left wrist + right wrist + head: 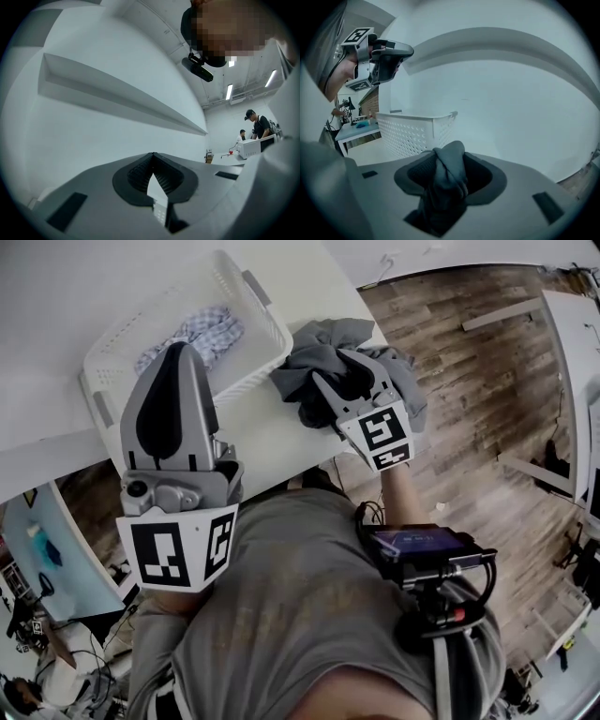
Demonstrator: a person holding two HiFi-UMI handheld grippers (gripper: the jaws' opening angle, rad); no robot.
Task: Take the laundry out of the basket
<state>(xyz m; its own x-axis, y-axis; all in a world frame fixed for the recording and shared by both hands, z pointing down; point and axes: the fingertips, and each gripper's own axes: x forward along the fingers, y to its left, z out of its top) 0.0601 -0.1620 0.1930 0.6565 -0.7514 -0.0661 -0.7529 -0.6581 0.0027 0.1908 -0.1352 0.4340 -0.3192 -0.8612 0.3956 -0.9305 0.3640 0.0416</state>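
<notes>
Right gripper view shows the right tongs (449, 161) released: the jaws stand apart with a bunched grey garment (447, 183) between them. In the head view that garment lies heaped on the tabletop (272, 442), just beside the white basket (258, 357), and a checked cloth (202, 334) lies inside the basket. The left tongs (178, 357) are clenched and empty.

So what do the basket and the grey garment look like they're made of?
Basket: most likely moulded plastic, white with a slight sheen; its walls are a rigid grid of small holes. Grey garment: soft matte cloth, perhaps a cotton knit, though the weave is too fine to tell; it slumps in loose folds.
</notes>
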